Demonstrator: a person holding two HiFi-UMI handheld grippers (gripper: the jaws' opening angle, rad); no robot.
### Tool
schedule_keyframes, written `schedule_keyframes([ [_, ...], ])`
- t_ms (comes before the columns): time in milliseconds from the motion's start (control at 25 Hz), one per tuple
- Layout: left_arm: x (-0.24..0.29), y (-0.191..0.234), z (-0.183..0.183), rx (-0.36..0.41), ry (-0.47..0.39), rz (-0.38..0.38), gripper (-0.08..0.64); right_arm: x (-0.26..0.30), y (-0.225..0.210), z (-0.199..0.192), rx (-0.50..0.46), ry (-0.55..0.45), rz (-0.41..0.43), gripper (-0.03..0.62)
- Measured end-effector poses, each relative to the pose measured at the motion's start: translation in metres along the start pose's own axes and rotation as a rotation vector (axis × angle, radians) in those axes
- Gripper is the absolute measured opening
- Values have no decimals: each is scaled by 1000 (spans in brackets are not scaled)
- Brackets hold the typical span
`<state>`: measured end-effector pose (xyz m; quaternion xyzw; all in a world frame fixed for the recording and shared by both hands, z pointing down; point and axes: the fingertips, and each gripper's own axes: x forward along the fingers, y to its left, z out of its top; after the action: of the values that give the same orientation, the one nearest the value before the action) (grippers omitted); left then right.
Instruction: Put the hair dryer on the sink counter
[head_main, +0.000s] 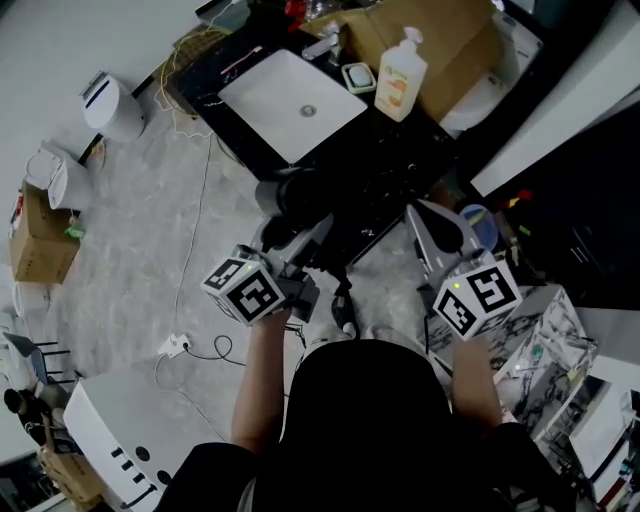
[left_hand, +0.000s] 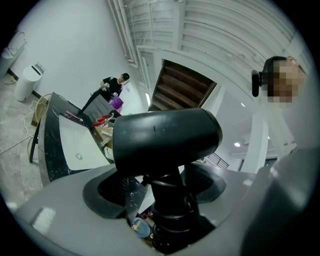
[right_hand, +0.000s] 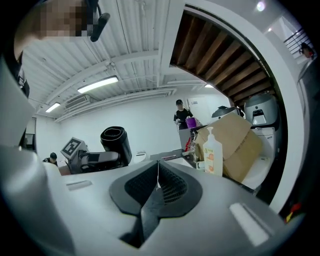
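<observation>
One black plastic hair dryer (head_main: 288, 195) with a fat round barrel is held in the left gripper (left_hand: 166, 189). The jaws pinch its ribbed handle from both sides, and the barrel stands just past the jaw tips, lying crosswise to them. Seen from the head view, the dryer hangs at the near corner of the black stone sink surface (head_main: 395, 165); I cannot tell whether it touches it. That surface stretches ahead of the left gripper, and the white rectangular basin (head_main: 290, 98) set into it lies further ahead.

To the right of the left gripper, well apart from it, the right gripper (right_hand: 157, 186) points at the same surface. Its jaws are pressed together with nothing between them. Ahead of it stands a white pump bottle with an orange label (head_main: 400, 72). A small pale soap dish (head_main: 358, 77) lies just beside the bottle, and a brown cardboard box (head_main: 440, 35) stands behind it.

Left of the left gripper lies the grey marbled floor (head_main: 150, 220). A white power strip with a thin cable (head_main: 175, 345) lies on it, and a white cylindrical bin (head_main: 112, 105) stands farther off. Far beyond the surface, a person in dark clothes (left_hand: 112, 85) stands.
</observation>
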<state>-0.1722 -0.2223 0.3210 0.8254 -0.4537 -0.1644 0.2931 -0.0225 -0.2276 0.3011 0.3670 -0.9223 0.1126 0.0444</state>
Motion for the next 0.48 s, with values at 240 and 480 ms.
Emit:
schedule_keyframes([
  [240,20,19,-4,7,89,-37,341,15,-8,-10,19,20,-60,11],
  [480,39,40,-10,37,173,-23,341,25,-12,-25,31,72,-92,11],
])
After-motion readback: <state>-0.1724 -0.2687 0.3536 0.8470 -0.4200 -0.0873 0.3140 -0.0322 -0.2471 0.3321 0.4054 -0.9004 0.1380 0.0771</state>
